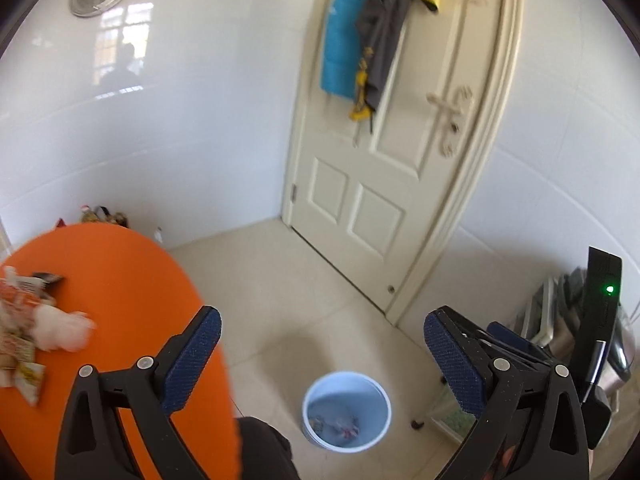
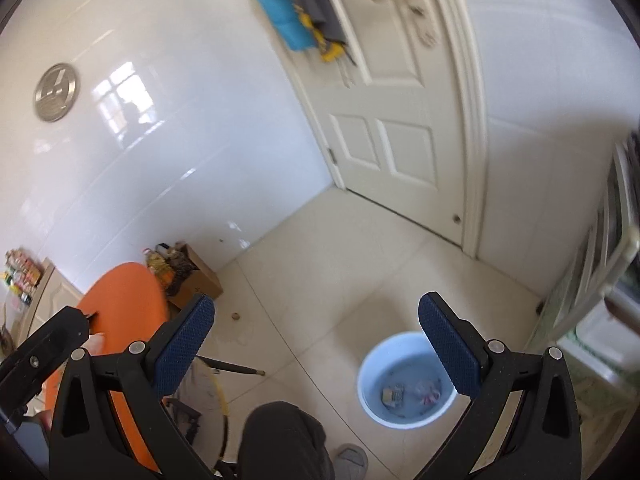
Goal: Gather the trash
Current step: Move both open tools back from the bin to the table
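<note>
Hovering above a blue bin [image 1: 346,411] already holding scraps, the left gripper [image 1: 322,360] and right gripper [image 2: 316,344] both stood spread wide and empty. Remaining trash [image 1: 30,332], crumpled wrappers and white tissue on the orange table [image 1: 120,280], looked light and soft, best pinched at a bunched fold.

Both cams sit high, tilted down past their own fingers at the floor, nothing close up. Left wrist one faces the door [image 1: 384,184] at 12 o'clock, bucket [image 1: 346,410] at 6, table [image 1: 120,300] at 8. Right wrist one has the door [image 2: 404,120] at 1, bucket [image 2: 406,380] at 5, table [image 2: 124,304] at 8. Shared: door, bucket, table, white wall [image 1: 180,120], floor.
</note>
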`<action>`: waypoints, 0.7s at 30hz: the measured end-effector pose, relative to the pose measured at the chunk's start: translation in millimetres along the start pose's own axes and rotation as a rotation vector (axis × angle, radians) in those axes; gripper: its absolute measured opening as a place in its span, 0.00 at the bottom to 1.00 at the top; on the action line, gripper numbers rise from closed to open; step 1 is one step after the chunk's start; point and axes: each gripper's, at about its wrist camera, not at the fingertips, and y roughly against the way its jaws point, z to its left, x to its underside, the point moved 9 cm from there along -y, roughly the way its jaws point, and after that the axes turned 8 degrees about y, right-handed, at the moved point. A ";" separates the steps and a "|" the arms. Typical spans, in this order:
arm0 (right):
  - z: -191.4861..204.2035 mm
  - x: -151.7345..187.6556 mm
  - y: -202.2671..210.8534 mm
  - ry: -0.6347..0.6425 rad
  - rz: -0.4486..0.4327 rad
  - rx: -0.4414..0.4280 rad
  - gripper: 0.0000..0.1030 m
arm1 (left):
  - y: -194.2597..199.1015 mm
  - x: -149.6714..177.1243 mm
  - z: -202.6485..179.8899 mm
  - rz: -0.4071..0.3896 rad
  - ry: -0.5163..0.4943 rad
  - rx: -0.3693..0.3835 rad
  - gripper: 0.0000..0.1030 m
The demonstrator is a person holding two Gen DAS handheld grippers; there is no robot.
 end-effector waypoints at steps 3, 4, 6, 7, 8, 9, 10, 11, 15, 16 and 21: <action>50.1 -16.4 20.5 0.074 -0.045 -0.043 1.00 | 53.6 -7.8 31.8 -0.077 0.027 -0.035 0.99; 67.8 -20.7 27.4 0.097 -0.061 -0.059 1.00 | 69.0 -9.3 42.7 -0.102 0.036 -0.045 0.99; 101.8 -26.3 38.9 0.140 -0.089 -0.095 1.00 | 98.7 -8.9 66.2 -0.145 0.051 -0.079 0.99; 120.9 -29.2 43.4 0.161 -0.101 -0.119 1.00 | 116.6 -5.7 77.1 -0.162 0.060 -0.103 0.99; 138.5 -30.8 47.1 0.180 -0.110 -0.138 1.00 | 128.1 -1.5 84.8 -0.177 0.071 -0.120 0.99; 157.7 -32.8 51.3 0.202 -0.118 -0.159 1.00 | 142.9 2.4 94.7 -0.190 0.084 -0.135 0.99; 172.5 -33.4 54.5 0.221 -0.124 -0.173 1.00 | 160.5 9.1 105.1 -0.204 0.095 -0.154 0.99; 189.3 -33.8 57.6 0.245 -0.134 -0.189 1.00 | 174.9 12.8 116.7 -0.222 0.104 -0.180 0.99; 256.5 -28.0 72.6 0.329 -0.162 -0.272 1.00 | 232.8 30.6 153.6 -0.290 0.133 -0.283 0.99; 268.8 -25.5 76.3 0.348 -0.168 -0.288 1.00 | 243.6 33.7 151.8 -0.304 0.138 -0.308 0.99; 327.4 -14.8 85.8 0.453 -0.193 -0.341 1.00 | 280.0 59.2 176.6 -0.364 0.183 -0.418 0.99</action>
